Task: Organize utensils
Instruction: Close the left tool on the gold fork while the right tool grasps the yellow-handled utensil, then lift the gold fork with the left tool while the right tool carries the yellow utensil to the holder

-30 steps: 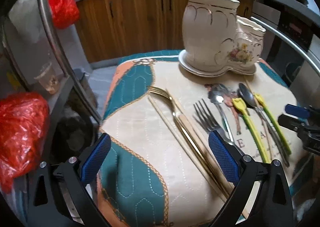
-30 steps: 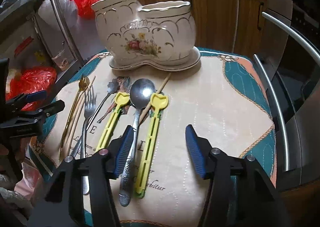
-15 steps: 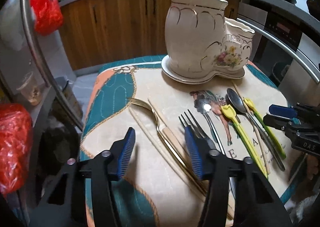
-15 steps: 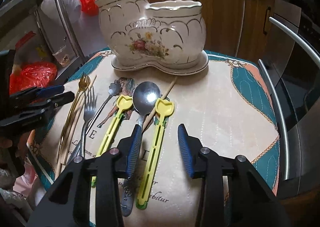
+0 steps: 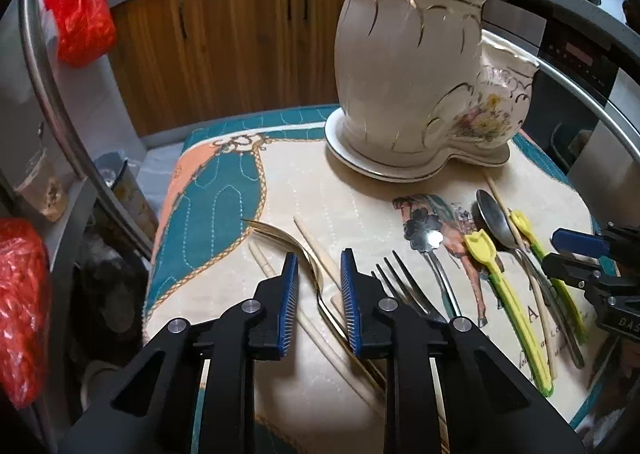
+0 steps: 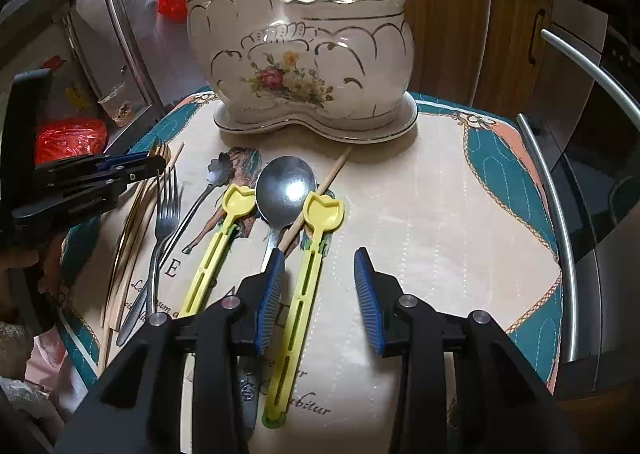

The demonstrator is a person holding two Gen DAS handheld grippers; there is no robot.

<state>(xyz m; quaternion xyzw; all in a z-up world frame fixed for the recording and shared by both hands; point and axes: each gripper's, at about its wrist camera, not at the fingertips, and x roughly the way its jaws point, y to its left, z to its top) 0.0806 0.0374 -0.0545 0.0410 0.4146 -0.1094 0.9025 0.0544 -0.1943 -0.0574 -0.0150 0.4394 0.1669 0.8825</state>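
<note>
Utensils lie in a row on a quilted cloth in front of a cream two-pocket ceramic holder. My left gripper hangs low over a gold fork and wooden chopsticks. Its jaws are closing with the fork's neck between them, and a gap shows on both sides. My right gripper straddles the handle of a yellow spoon. Its jaws are closing too, and the pads stand clear of the handle. Each gripper also shows in the other view: the left gripper and the right gripper.
Between the grippers lie a silver fork, a small flower-shaped spoon, a second yellow spoon, a large steel spoon and a loose chopstick. Curved metal rails flank the cloth. Red bags hang left.
My left gripper has moved forward and down over the gold fork, its jaws narrowing from wide apart. My right gripper's jaws have narrowed around the yellow spoon handle and it has barely moved.
</note>
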